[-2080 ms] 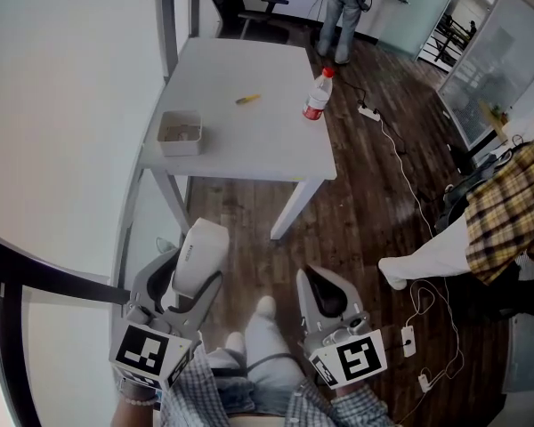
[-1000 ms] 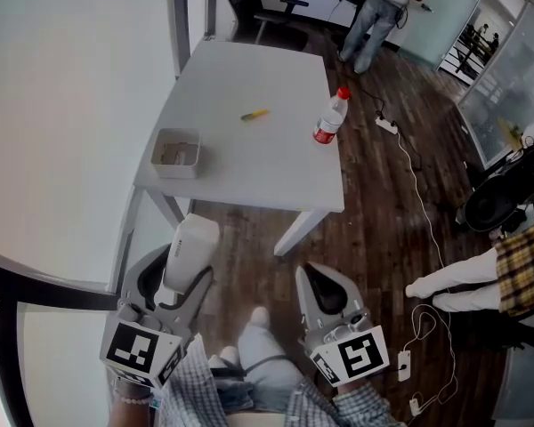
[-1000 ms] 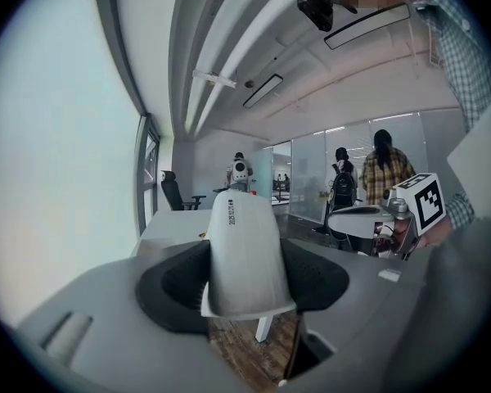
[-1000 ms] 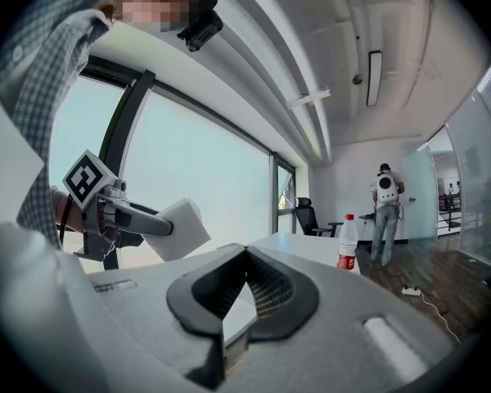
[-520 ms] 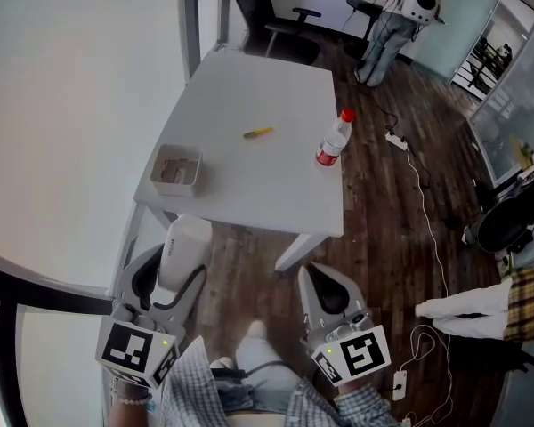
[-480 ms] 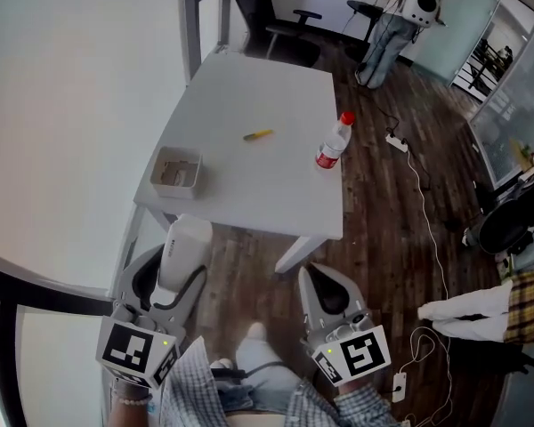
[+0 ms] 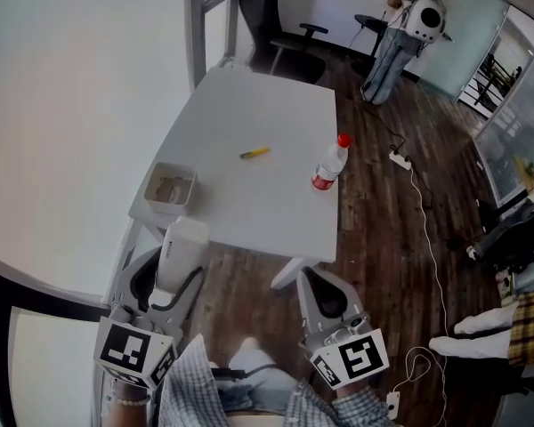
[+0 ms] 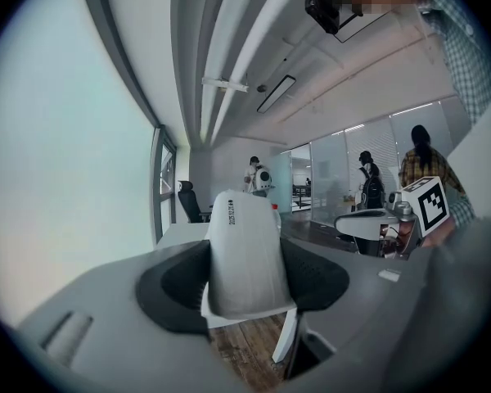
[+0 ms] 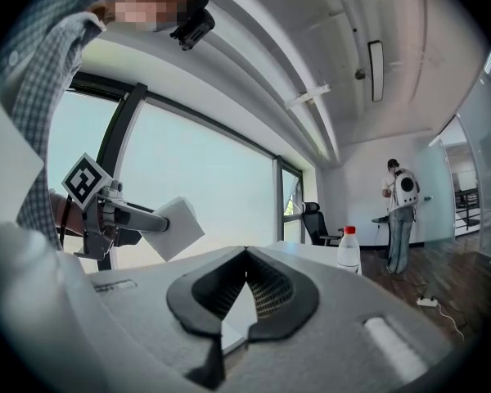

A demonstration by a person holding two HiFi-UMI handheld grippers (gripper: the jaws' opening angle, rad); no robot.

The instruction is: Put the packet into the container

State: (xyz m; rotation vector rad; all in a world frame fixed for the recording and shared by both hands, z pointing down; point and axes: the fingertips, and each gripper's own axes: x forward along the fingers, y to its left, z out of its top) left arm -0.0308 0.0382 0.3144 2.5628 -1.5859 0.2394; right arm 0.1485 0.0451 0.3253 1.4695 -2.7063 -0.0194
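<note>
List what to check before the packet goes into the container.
1. Packet clamped in the left gripper: ok.
2. Right gripper shut, nothing in it: ok.
3. Container upright, top open, near the table corner: ok.
4. Room inside the container: cannot tell; something already lies in it.
5. Packet above the container: not ok; in the head view it is short of it.
6. Bottle apart from the container: ok.

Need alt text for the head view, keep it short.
Seen from above, the left tongs grip a white packet short of a white table bearing an open container, a small yellow object and a red-capped bottle. The right tongs are shut and empty, over dark wood floor.
</note>
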